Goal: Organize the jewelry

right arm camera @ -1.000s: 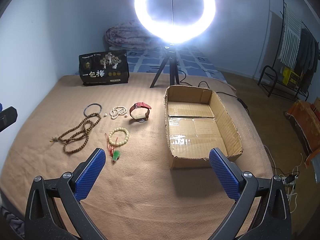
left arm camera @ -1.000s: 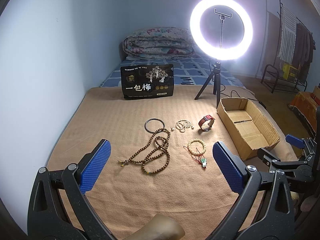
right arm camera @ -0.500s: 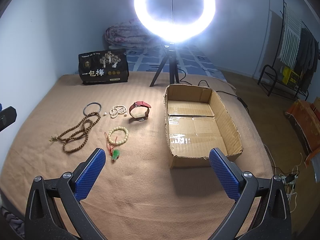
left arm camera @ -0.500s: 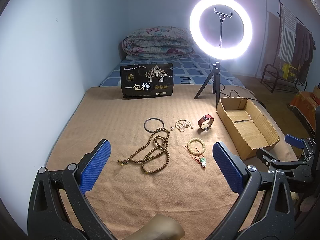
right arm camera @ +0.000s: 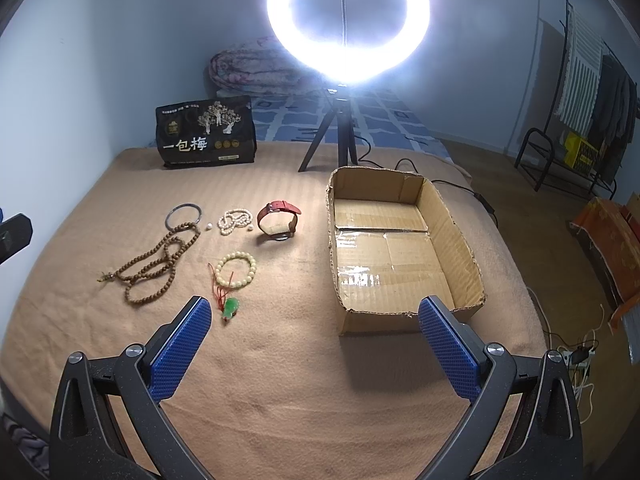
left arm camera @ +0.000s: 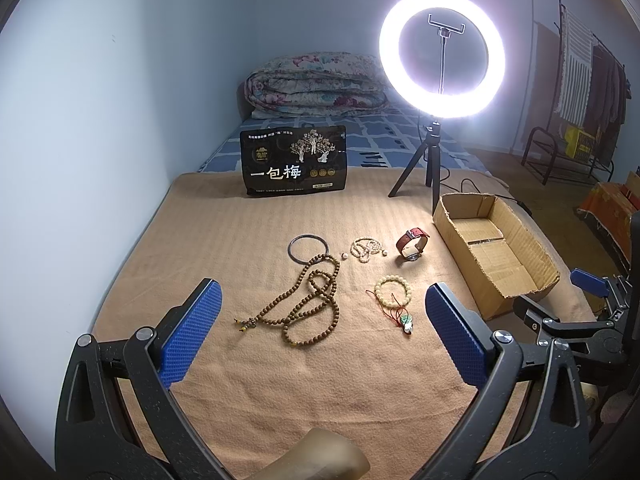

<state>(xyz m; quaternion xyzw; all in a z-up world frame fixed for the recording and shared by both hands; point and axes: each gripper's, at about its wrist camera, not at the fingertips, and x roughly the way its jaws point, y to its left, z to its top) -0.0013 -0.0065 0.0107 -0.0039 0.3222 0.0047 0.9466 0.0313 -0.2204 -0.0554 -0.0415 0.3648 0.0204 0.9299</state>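
Note:
Jewelry lies on a tan blanket (left arm camera: 240, 240): a long brown bead necklace (left arm camera: 308, 304) (right arm camera: 156, 260), a dark metal bangle (left arm camera: 309, 247) (right arm camera: 183, 216), a small white bead strand (left arm camera: 365, 247) (right arm camera: 235, 219), a red-strap watch (left arm camera: 412, 242) (right arm camera: 279, 219), a cream bead bracelet (left arm camera: 393, 290) (right arm camera: 236, 268) and a green pendant on red cord (left arm camera: 406, 320) (right arm camera: 231, 307). An open cardboard box (left arm camera: 496, 256) (right arm camera: 400, 248) lies to their right. My left gripper (left arm camera: 322, 336) is open and empty, short of the necklace. My right gripper (right arm camera: 314, 350) is open and empty, near the box's front.
A lit ring light on a tripod (left arm camera: 440, 56) (right arm camera: 346, 20) stands behind the box, its cable trailing right. A black snack bag (left arm camera: 294, 164) (right arm camera: 206, 132) stands at the back. A folded quilt (left arm camera: 316, 84) lies beyond. A wall runs along the left.
Both views have shifted only slightly; the jewelry and box lie where they were. Both grippers stay open.

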